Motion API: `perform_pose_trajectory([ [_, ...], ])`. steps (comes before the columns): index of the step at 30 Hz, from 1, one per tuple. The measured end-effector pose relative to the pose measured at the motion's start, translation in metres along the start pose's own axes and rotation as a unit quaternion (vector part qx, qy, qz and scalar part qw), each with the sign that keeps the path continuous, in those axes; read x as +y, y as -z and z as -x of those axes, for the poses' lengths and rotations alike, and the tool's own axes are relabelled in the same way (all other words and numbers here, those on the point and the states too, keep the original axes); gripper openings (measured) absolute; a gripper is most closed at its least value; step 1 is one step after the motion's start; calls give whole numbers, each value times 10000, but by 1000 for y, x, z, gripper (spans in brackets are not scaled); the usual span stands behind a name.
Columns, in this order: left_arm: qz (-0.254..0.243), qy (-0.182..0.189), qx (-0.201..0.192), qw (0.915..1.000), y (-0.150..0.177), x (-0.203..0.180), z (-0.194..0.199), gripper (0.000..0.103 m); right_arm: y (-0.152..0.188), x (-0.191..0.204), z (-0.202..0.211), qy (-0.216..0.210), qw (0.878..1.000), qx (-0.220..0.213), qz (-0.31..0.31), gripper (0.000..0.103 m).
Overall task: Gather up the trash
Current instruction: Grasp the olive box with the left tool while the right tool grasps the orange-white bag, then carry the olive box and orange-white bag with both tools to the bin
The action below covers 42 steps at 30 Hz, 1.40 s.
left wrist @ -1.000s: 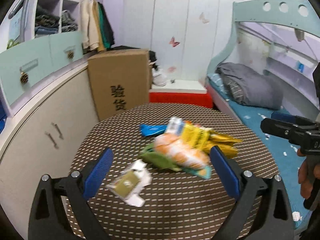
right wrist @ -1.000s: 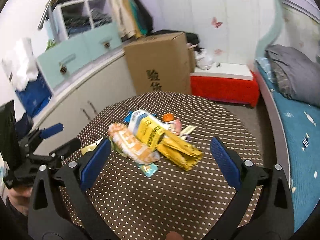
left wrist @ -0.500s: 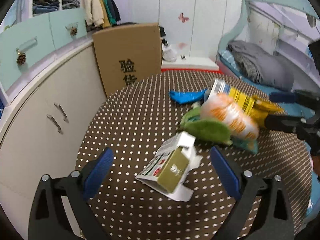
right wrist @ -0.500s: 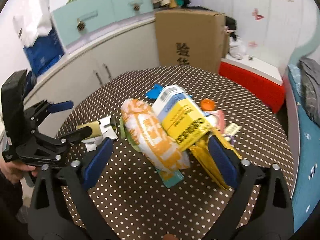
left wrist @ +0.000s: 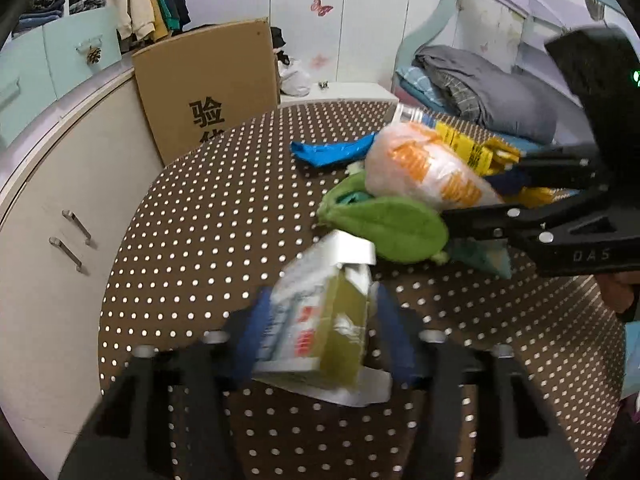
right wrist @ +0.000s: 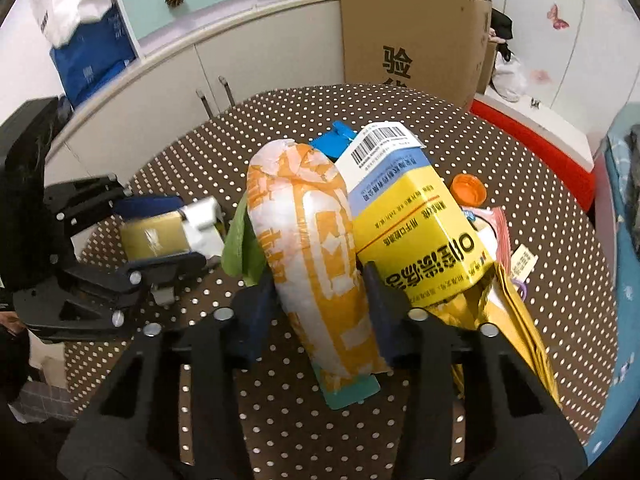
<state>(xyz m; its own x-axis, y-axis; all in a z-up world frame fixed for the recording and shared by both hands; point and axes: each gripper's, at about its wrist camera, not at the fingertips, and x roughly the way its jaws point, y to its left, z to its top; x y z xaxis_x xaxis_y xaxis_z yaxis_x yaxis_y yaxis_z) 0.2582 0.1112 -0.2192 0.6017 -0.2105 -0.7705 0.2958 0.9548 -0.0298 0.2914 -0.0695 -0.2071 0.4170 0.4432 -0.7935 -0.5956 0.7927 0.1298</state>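
A flattened white and olive-green carton (left wrist: 344, 304) lies on the near part of the dotted brown round table (left wrist: 200, 240). My left gripper (left wrist: 322, 324) is closing on it, with its blue pads against both sides. In the right wrist view the left gripper (right wrist: 160, 232) shows from the side with the carton (right wrist: 152, 236) between its pads. My right gripper (right wrist: 318, 300) is closing on an orange and white bag (right wrist: 304, 208), its pads touching both flanks. The left wrist view shows the right gripper (left wrist: 484, 188) around that bag (left wrist: 420, 164).
Against the bag lean a yellow and blue carton (right wrist: 412, 232), yellow bags (right wrist: 516, 320), a green wrapper (left wrist: 392, 228), a blue wrapper (left wrist: 332, 152) and an orange cap (right wrist: 468, 190). A cardboard box (left wrist: 208, 92) and a curved cabinet (left wrist: 48, 200) stand behind the table. A bed (left wrist: 480, 88) lies at the right.
Both grippers came down and in toward the trash. Their wide-open jaws narrowed, the left onto the green carton and the right onto the orange bag.
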Motion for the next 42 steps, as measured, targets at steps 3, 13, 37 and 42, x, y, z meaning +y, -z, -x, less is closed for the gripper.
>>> perform_pose_trajectory([
  [3,155,-20,1,9999,1,-1,2,39,5,-8,14,-199,9994,-150,-229,35],
  [13,496,-10,-152,9987,10,-7,23,34,15,-31,69,-652,9913,-746,-866,35],
  [37,484,416,-1380,9884,-59,-68,116,33,71,-104,232,-49,9510,-2388,-1965,35],
  [42,254,648,-1585,9849,-84,-107,125,33,97,-135,268,165,9347,-2697,-2308,35],
])
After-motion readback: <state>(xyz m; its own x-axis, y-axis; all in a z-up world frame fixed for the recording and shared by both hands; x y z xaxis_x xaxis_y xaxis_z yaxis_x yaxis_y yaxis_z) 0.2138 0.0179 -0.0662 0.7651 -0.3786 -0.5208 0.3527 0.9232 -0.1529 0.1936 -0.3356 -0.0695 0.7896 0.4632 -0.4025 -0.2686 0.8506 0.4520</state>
